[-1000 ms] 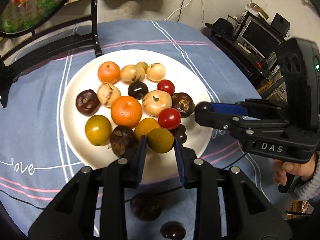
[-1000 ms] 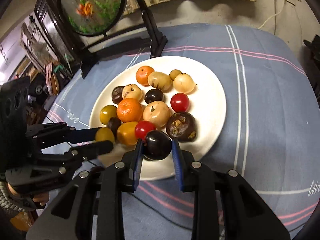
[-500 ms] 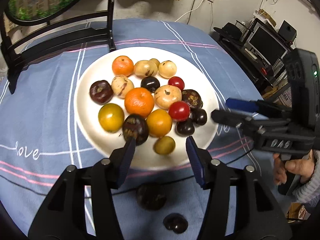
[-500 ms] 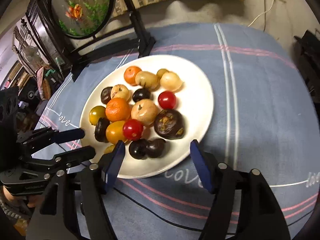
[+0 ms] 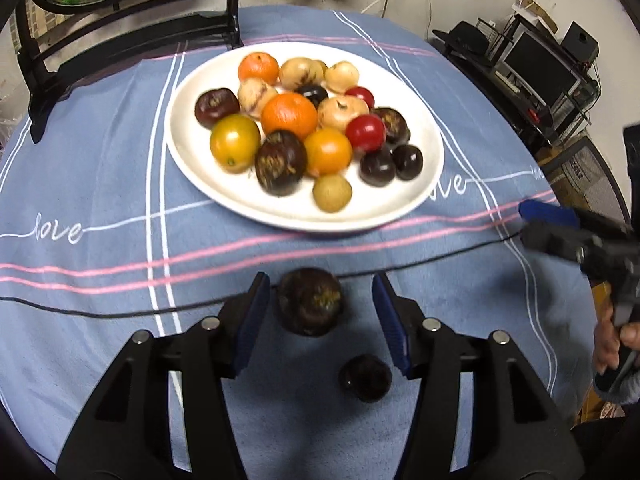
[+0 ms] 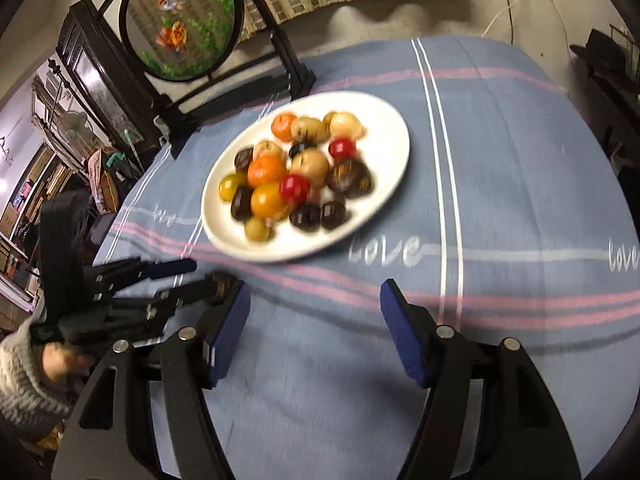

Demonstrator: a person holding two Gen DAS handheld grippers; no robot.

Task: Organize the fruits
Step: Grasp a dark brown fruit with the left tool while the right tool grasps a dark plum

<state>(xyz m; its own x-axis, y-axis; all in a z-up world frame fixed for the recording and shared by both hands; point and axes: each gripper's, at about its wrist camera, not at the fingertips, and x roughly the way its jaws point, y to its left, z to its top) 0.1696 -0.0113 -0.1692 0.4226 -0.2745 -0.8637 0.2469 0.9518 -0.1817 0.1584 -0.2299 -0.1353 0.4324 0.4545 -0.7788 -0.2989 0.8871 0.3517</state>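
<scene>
A white plate [image 5: 188, 152] on the blue tablecloth holds several fruits: oranges, yellow, red and dark ones. It shows in the right wrist view [image 6: 384, 184] too. My left gripper [image 5: 318, 322] is open, near the table's front edge, with a dark brown fruit [image 5: 310, 300] on the cloth between its fingers. A smaller dark fruit [image 5: 365, 376] lies just in front of it on the cloth. My right gripper [image 6: 316, 332] is open and empty over bare cloth, near side of the plate. It appears at the right in the left wrist view [image 5: 548, 224].
A black stand with a round fish picture [image 6: 180, 20] stands at the table's far left. A thin black cable [image 5: 120, 312] runs across the cloth in front of the plate. Shelves with a monitor [image 5: 540, 68] stand beyond the table's right edge.
Both grippers let go of their fruits on the plate, opened, and drew back toward the table's front edge. The left one now straddles the dark brown fruit on the cloth.
</scene>
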